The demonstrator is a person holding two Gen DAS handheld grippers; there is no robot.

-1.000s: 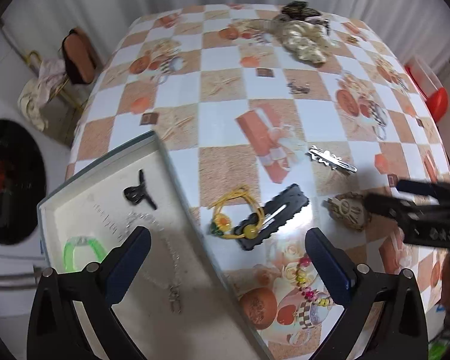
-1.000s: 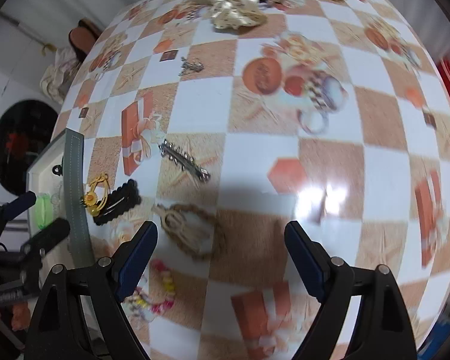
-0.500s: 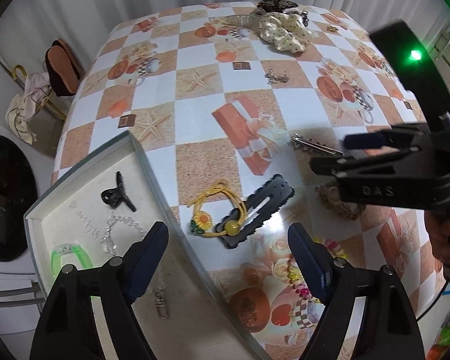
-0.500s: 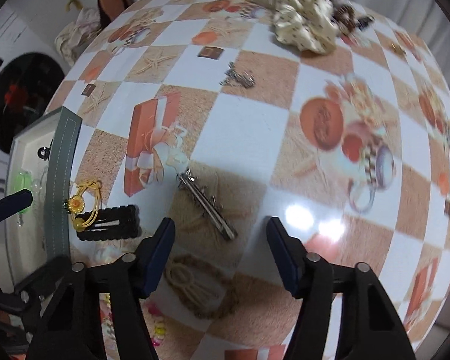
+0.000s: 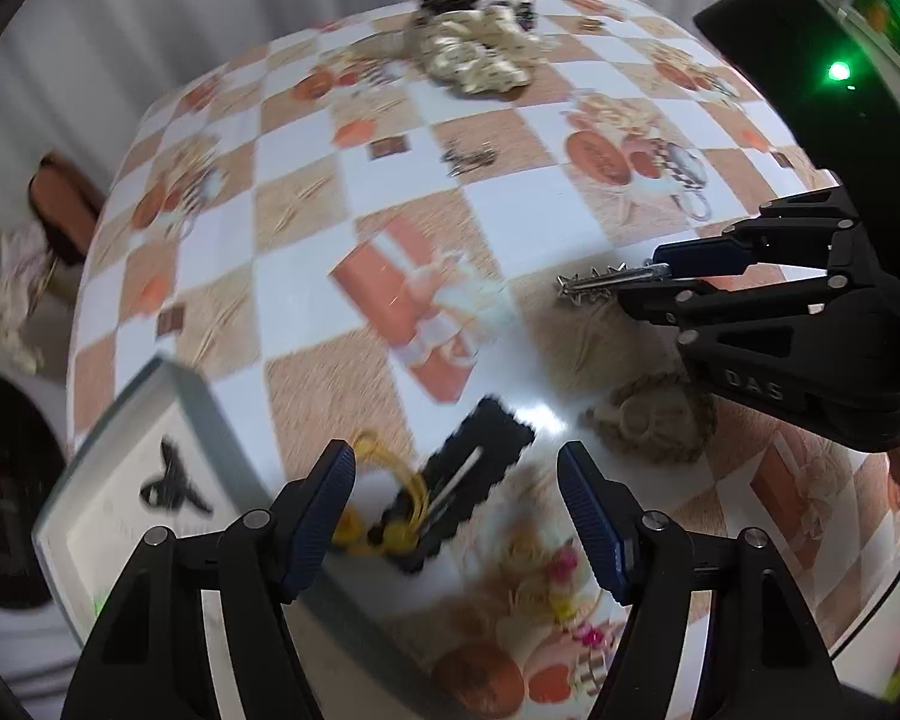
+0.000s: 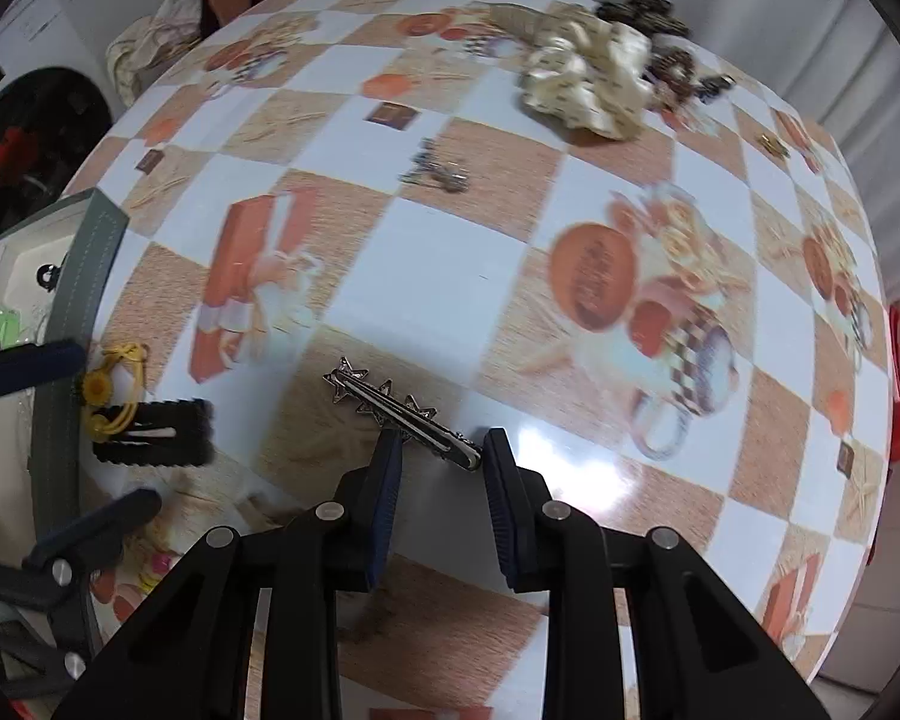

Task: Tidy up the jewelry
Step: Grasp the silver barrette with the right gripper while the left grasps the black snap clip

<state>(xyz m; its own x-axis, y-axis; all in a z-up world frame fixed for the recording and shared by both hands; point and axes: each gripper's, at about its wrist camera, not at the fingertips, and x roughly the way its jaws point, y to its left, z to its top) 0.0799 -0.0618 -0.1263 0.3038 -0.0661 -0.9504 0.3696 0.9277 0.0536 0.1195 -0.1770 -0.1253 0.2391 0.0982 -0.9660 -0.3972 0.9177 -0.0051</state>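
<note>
A silver star hair clip (image 6: 390, 405) lies on the checked tablecloth. Its near end sits between the closing jaws of my right gripper (image 6: 441, 468), and both pads touch it. In the left wrist view the same clip (image 5: 594, 282) sticks out of the right gripper (image 5: 648, 288). My left gripper (image 5: 456, 516) hangs over a black scalloped hair clip (image 5: 474, 468) and a yellow hair tie (image 5: 384, 516). Its jaws are closing with both things between the pads, untouched. A grey tray (image 5: 204, 420) at the left holds a black claw clip (image 5: 171, 483).
A cream scrunchie (image 5: 480, 54) and dark hair ties lie at the table's far end, with a small silver piece (image 5: 468, 156) nearer. A woven beige piece (image 5: 654, 420) and a beaded bracelet (image 5: 564, 600) lie close by. A chair with clothes (image 5: 60, 204) stands left.
The right gripper's jaws have narrowed onto the silver star clip. The left gripper has shifted from over the tray to over the black clip and yellow tie, its jaws narrowing.
</note>
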